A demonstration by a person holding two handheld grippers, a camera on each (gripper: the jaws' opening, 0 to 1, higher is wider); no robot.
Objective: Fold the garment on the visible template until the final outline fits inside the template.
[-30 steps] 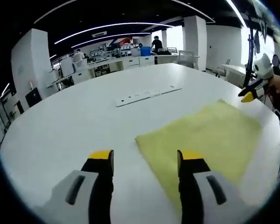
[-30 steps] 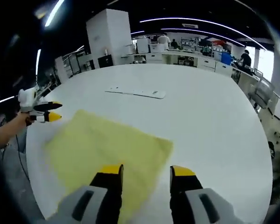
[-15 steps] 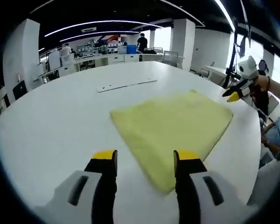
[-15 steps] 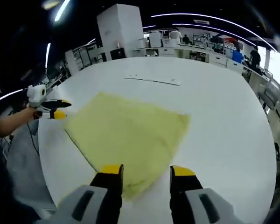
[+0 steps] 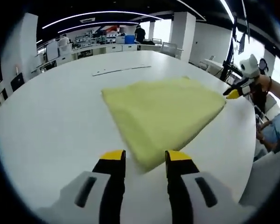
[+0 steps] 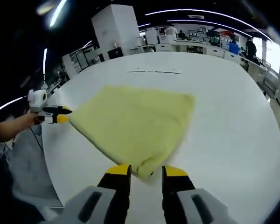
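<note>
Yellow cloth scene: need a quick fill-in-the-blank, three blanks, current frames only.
1. The cloth lying on the table is ___ in colour.
2. The tips of the left gripper are yellow, its jaws black and ___ of the cloth's near corner.
3. The right gripper points at a ___ of the cloth.

Missing words: yellow; either side; corner

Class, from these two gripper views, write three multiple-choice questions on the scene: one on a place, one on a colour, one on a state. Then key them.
1. The cloth lies on:
A. a white table
B. the floor
C. a chair

2. The cloth is:
A. blue
B. yellow
C. red

3. The left tongs are:
A. shut on the cloth
B. open at its corner
C. holding a cup

Key:
A, the cloth rests flat on the white table.
B, it is pale yellow.
B, the left tongs stand apart, the cloth corner between their tips.
</note>
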